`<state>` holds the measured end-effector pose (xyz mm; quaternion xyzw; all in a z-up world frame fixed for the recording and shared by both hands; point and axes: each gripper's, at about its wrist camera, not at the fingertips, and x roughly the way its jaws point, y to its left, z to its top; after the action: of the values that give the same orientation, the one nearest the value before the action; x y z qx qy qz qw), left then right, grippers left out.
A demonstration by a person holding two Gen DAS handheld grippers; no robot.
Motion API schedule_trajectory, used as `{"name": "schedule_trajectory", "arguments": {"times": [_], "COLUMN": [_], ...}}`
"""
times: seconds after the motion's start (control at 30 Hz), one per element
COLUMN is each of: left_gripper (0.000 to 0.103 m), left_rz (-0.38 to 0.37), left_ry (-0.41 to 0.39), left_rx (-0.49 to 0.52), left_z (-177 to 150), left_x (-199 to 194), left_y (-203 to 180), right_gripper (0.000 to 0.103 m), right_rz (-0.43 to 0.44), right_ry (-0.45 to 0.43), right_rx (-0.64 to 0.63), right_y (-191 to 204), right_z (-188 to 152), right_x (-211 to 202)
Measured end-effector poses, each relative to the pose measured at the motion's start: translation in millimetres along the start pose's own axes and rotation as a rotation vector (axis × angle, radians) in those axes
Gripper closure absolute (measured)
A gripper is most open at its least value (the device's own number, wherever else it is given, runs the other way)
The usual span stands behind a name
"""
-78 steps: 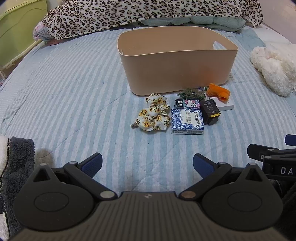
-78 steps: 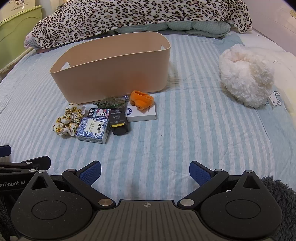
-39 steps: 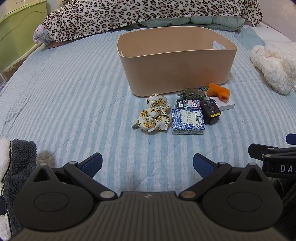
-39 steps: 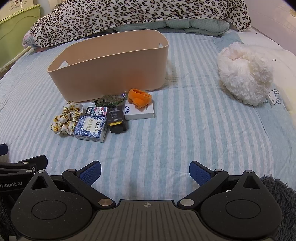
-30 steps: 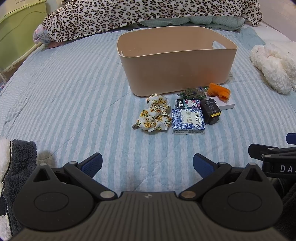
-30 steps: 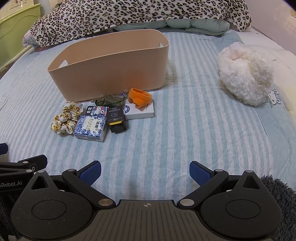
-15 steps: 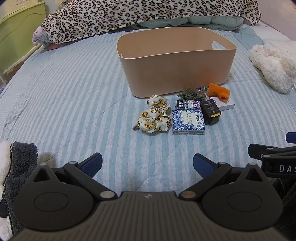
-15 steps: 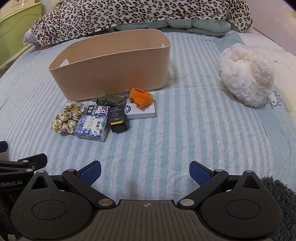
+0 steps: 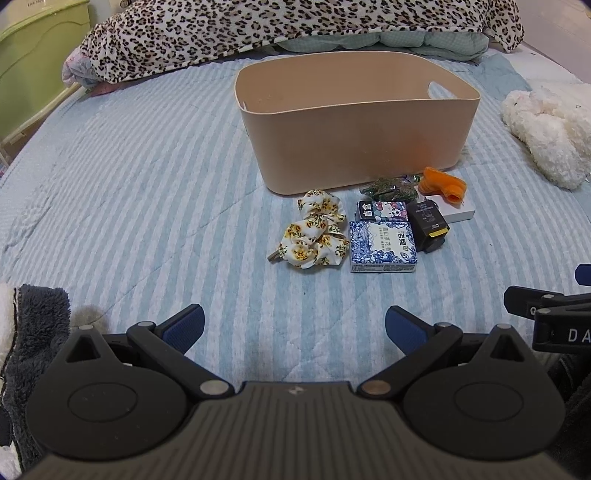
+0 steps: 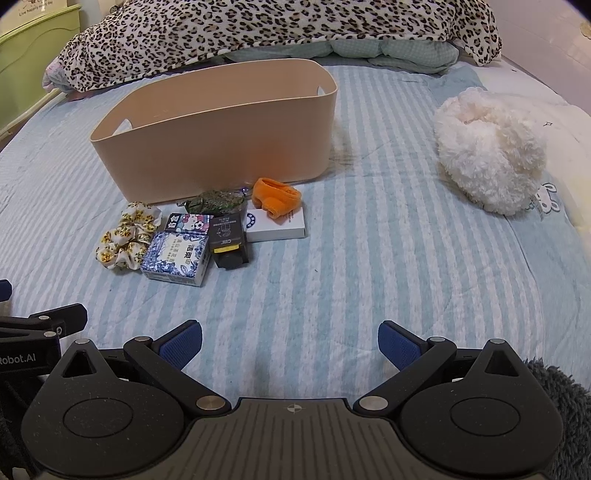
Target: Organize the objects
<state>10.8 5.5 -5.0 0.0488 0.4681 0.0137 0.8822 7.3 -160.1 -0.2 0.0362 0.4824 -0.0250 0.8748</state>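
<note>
A beige oval bin (image 9: 354,147) (image 10: 221,147) stands on the striped bed. In front of it lies a small cluster: a floral scrunchie (image 9: 314,234) (image 10: 127,236), a blue-and-white box (image 9: 382,242) (image 10: 175,258), a small cartoon box (image 9: 380,210) (image 10: 188,222), a black-and-yellow box (image 9: 428,223) (image 10: 227,236), a green packet (image 9: 391,184) (image 10: 218,199), and an orange item (image 9: 443,182) (image 10: 275,195) on a white box (image 9: 456,208) (image 10: 275,227). My left gripper (image 9: 293,326) and right gripper (image 10: 290,343) are both open and empty, well short of the cluster.
A leopard-print blanket (image 9: 295,26) is heaped behind the bin. A white fluffy item (image 10: 487,151) (image 9: 546,129) lies to the right. Green furniture (image 9: 33,59) stands at far left. Dark fleece (image 9: 33,332) borders the near edge. Bare striped bedding lies between the grippers and the cluster.
Both grippers have drifted slightly toward the bed's middle, so the bin and cluster look a little nearer. Nothing on the bed has moved; both stay open.
</note>
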Motion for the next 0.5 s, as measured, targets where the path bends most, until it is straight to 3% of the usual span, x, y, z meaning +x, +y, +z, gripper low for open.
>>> {"name": "schedule_trajectory", "arguments": {"times": [0.5], "left_gripper": [0.000], "left_rz": [-0.019], "left_ry": [0.020], "left_rx": [0.002], "left_z": [5.3], "left_x": [18.1], "left_y": [7.1], "right_gripper": [0.000], "right_rz": [0.008], "right_ry": [-0.015], "right_rx": [-0.014], "right_y": [2.2], "right_z": [9.6], "right_x": [10.8]}}
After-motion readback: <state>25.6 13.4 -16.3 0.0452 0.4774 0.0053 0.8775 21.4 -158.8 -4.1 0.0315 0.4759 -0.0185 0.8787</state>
